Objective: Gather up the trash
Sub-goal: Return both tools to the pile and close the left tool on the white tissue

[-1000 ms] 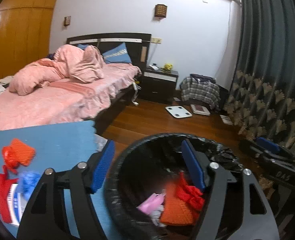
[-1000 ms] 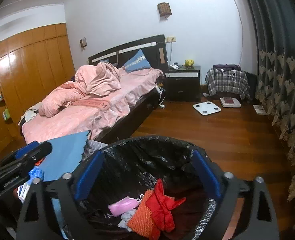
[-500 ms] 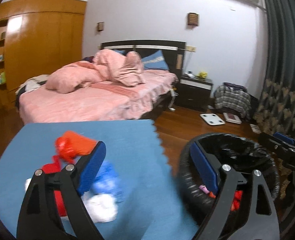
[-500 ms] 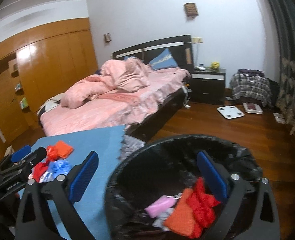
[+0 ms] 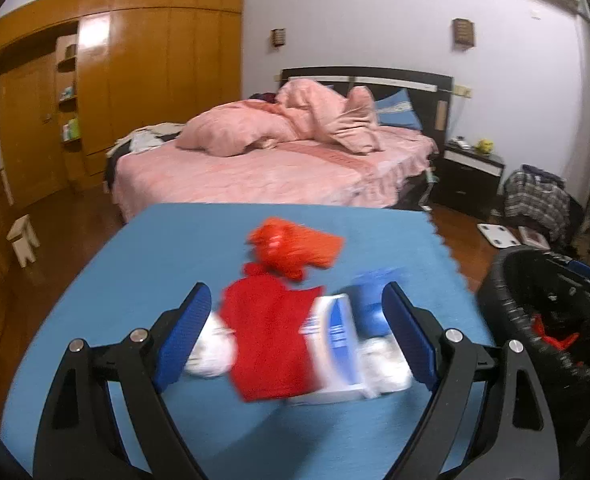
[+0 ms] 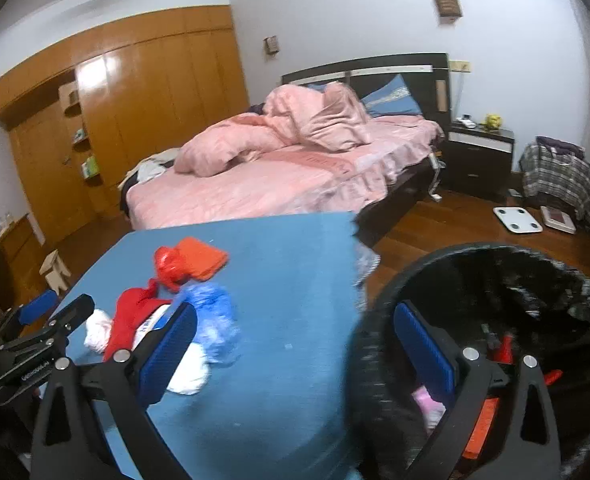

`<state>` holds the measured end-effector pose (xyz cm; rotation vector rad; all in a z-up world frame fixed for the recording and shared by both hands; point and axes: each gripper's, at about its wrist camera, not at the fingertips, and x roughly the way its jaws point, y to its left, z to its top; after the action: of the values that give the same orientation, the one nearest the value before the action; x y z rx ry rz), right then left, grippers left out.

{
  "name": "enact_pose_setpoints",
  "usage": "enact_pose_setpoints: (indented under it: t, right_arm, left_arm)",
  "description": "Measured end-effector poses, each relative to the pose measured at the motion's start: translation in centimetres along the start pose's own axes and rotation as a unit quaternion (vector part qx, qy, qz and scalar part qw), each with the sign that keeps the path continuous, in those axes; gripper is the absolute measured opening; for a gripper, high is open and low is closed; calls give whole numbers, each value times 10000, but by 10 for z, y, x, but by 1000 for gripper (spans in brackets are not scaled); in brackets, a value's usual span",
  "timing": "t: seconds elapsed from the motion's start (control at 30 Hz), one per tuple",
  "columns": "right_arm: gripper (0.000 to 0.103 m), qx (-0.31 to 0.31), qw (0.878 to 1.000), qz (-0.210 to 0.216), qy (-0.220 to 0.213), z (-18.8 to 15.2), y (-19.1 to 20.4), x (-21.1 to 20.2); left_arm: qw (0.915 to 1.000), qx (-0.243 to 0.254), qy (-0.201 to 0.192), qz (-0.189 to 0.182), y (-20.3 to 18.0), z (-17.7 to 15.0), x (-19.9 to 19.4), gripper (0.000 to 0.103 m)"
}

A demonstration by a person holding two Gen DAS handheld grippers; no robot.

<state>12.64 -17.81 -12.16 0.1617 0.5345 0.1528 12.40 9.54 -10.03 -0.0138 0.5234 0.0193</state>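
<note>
- Our left gripper (image 5: pixel 295 332) hangs wide and empty over the trash pile (image 5: pixel 291 332) on the blue mat (image 5: pixel 135 280); our right gripper (image 6: pixel 295 348) gapes empty too.
- Overlapping scraps could slip from one pinch.
- Beyond, the bin (image 6: pixel 495 256) waits; a loose carry could spill short.

Both views have swung off the black-lined bin (image 6: pixel 495 280) toward the blue mat (image 5: pixel 175 248) — a second ago the left gripper (image 5: pixel 297 336) framed the bin's mouth, now its wider-spread jaws frame the red, orange and blue scraps (image 5: pixel 271 340). The right gripper (image 6: pixel 295 354) — formerly over the bin — now straddles its rim and the mat.
</note>
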Motion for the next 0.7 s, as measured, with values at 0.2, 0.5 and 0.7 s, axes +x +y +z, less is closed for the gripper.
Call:
enact_pose_setpoints:
  t: [0.2,0.5,0.7]
  right_arm:
    - [97,-168,9996,145,174,-10,25,18]
    - [97,-257,9988,138,389,-19,35,35]
    - [97,-311,9983,150,470,-22,38,42]
  left_arm:
    - [9991,-168,189,334,37,-11,7,83]
    - [9961,-350,620,526,75,-27,31,75]
    - [9946,-366,847,466,75,-31,46,68]
